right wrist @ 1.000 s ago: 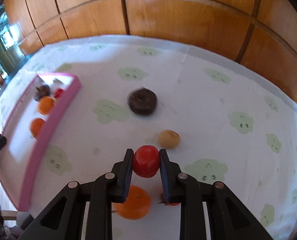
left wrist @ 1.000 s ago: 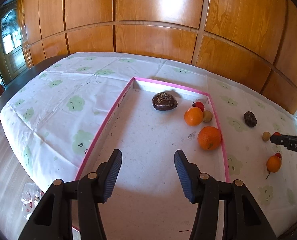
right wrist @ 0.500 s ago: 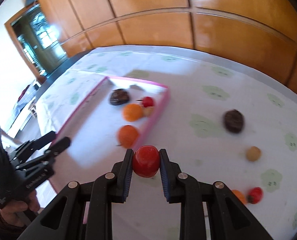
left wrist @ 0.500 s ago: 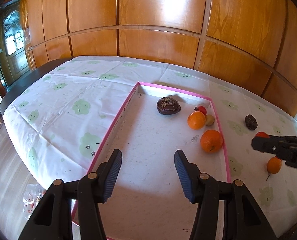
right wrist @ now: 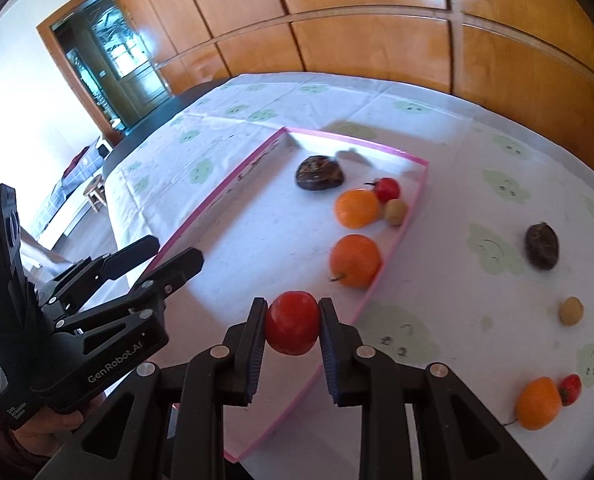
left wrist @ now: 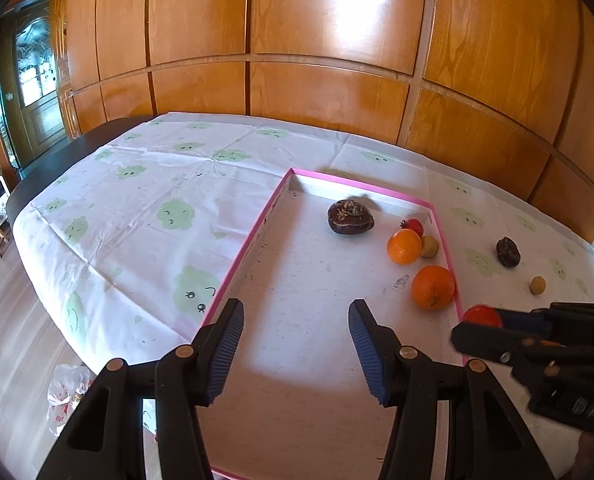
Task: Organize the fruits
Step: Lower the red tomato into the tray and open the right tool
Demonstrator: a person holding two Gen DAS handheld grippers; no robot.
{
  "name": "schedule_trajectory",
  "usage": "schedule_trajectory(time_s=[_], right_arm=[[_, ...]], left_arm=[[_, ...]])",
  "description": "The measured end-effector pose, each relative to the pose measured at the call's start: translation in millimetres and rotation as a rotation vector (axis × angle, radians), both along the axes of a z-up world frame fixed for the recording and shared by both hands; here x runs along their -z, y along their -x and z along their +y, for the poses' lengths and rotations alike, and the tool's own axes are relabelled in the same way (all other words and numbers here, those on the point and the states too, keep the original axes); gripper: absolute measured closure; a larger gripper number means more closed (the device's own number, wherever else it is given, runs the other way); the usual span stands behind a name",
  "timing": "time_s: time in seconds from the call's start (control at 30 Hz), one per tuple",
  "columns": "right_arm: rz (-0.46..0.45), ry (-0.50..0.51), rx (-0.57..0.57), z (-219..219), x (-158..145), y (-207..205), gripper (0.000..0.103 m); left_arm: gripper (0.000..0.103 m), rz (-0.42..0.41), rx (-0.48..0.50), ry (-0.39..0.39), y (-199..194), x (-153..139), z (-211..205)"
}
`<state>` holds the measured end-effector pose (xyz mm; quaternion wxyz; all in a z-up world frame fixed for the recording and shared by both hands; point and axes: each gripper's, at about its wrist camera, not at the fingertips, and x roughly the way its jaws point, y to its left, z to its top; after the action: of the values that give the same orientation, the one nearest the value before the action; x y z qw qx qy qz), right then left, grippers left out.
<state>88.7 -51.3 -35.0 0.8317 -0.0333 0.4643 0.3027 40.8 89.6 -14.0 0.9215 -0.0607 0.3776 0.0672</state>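
My right gripper [right wrist: 292, 326] is shut on a red tomato [right wrist: 293, 328] and holds it above the pink-rimmed tray [right wrist: 393, 252], near its right rim. The tomato also shows in the left wrist view [left wrist: 482, 315]. The tray [left wrist: 253, 236] holds a dark brown fruit [left wrist: 350, 217], two oranges [left wrist: 404, 246] [left wrist: 433, 287], a small red fruit [left wrist: 414, 225] and a small tan fruit [left wrist: 429, 246]. My left gripper [left wrist: 295, 342] is open and empty above the tray's near end.
Outside the tray, on the patterned cloth [right wrist: 477, 184], lie a dark fruit [right wrist: 541, 246], a tan fruit [right wrist: 570, 311], an orange [right wrist: 538, 403] and a small red fruit [right wrist: 570, 389]. Wooden wall panels stand behind. The table's left edge drops to the floor.
My right gripper has carried the tomato left, from above the loose fruits to the tray's right rim. My left gripper has stayed open over the tray's near end.
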Motion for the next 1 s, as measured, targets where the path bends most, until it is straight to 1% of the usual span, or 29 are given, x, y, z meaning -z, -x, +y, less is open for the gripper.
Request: schedule_trajectory(time_s=[0.2,0.5,0.63,0.77,1.0], right_arm=[[-0.011,0.070,-0.035,19.2,10.9,-5.9,0.078],[-0.027,0.166,-0.042,31.8,26.2,-20.9,0.077],[-0.036,0.200,-0.025,32.0,33.0,-25.5,0.077],[-0.039,0.205,-0.014,29.8,37.0,-28.2,0.077],[-0.042,0.173,0.001,24.6,34.6,-27.4,0.076]], left_arm=[[0.048,0.002,-0.011,0.002,1.4,1.2,3.7],[0.048,0.013,-0.022,0.007,0.4,5.0,6.8],[0.048,0.017,-0.021,0.009,-0.3,6.5,6.7],[0.048,0.021,-0.019,0.012,-1.3,7.7,6.5],[0.048,0.021,-0.014,0.008,-1.8,8.1,5.1]])
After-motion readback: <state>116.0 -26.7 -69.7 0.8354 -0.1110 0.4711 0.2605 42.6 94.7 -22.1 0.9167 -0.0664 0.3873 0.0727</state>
